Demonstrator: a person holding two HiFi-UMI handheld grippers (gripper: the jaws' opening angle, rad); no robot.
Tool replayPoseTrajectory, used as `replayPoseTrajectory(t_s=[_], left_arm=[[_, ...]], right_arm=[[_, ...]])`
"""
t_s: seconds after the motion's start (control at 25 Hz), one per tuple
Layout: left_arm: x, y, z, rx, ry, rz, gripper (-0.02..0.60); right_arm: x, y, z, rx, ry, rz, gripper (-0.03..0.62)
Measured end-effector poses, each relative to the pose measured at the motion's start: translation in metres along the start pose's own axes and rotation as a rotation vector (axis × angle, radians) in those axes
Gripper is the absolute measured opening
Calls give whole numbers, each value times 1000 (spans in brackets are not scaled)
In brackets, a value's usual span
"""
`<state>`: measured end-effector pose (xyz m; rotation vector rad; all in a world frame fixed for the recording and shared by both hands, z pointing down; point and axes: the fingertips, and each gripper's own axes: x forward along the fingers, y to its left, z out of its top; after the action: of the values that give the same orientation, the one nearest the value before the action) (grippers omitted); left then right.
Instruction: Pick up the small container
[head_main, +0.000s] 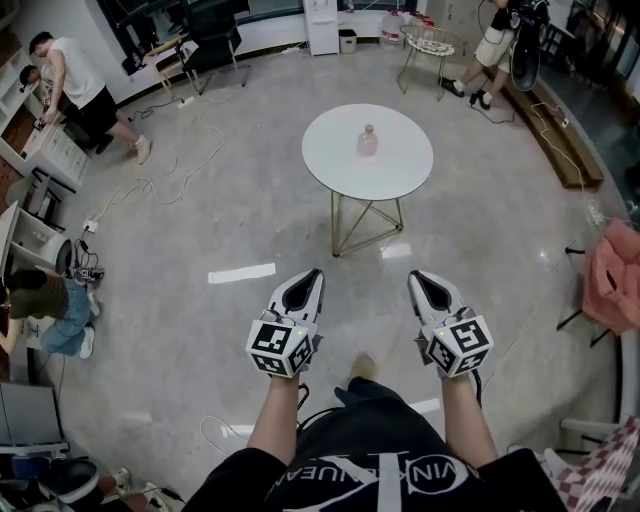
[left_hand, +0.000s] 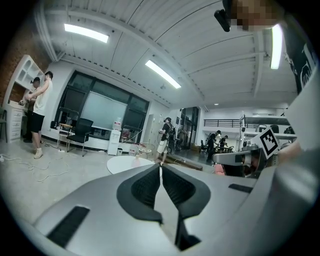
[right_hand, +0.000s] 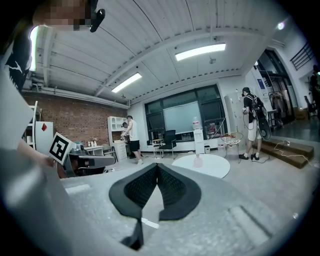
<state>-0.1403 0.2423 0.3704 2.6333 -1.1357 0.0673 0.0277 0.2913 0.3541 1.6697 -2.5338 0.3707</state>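
A small pink container (head_main: 368, 141) stands upright near the middle of a round white table (head_main: 340, 170) on gold wire legs, well ahead of me. It shows small and pale in the left gripper view as the container (left_hand: 135, 159) and in the right gripper view as the container (right_hand: 198, 160). My left gripper (head_main: 314, 276) and right gripper (head_main: 417, 278) are held side by side over the floor, short of the table, both pointing toward it. Both are shut with nothing between the jaws.
The floor is grey and glossy, with white cables (head_main: 170, 175) trailing at the left. A person (head_main: 75, 85) stands at white shelves far left, another (head_main: 495, 45) near a wire chair (head_main: 425, 45) at the back. A pink cloth (head_main: 612, 275) hangs at right.
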Motion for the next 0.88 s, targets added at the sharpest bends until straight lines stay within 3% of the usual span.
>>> replayPoseTrajectory(t_s=[0.88], left_arm=[[104,11,-3,33,57,10,20]], right_arm=[[58,-87,-4,37,10,57,5]])
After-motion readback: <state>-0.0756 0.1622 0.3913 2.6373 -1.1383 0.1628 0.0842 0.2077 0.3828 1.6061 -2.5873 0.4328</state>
